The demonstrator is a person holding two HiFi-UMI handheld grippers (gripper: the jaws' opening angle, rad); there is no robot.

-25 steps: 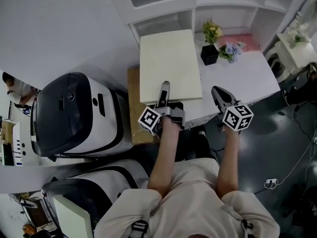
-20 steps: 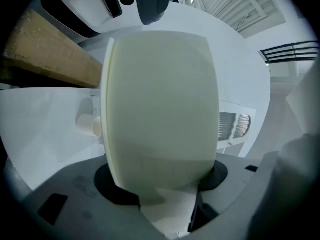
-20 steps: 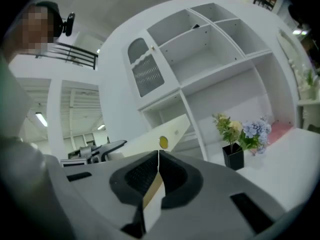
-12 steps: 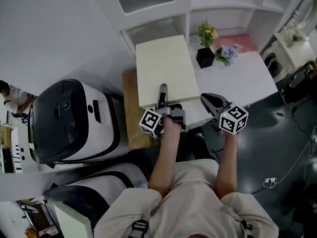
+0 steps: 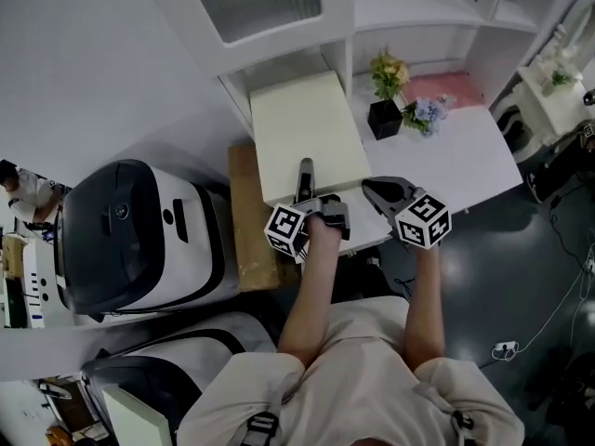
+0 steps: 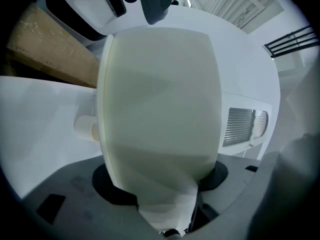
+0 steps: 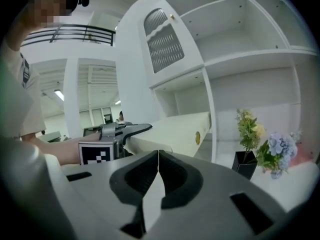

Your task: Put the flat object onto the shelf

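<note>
The flat object is a cream board (image 5: 302, 133), held level above the white table (image 5: 465, 161). My left gripper (image 5: 305, 177) is shut on its near edge. The board's far edge sits at the mouth of the lowest open compartment of the white shelf unit (image 5: 279, 21). In the left gripper view the board (image 6: 160, 99) fills the middle and hides the jaw tips. My right gripper (image 5: 372, 190) hovers just right of the left one, shut with nothing in it; its jaws (image 7: 158, 159) meet in a closed line. The right gripper view also shows the board (image 7: 175, 131) from the side.
A black pot of yellow flowers (image 5: 383, 110) and a bunch of blue flowers (image 5: 426, 111) stand on the table right of the board. A brown cardboard slab (image 5: 246, 216) lies to the left. Large black-and-white machines (image 5: 139, 235) fill the left side.
The left gripper has carried the board forward, so its far edge now reaches the shelf opening. The right gripper has drifted left, closer to the left one.
</note>
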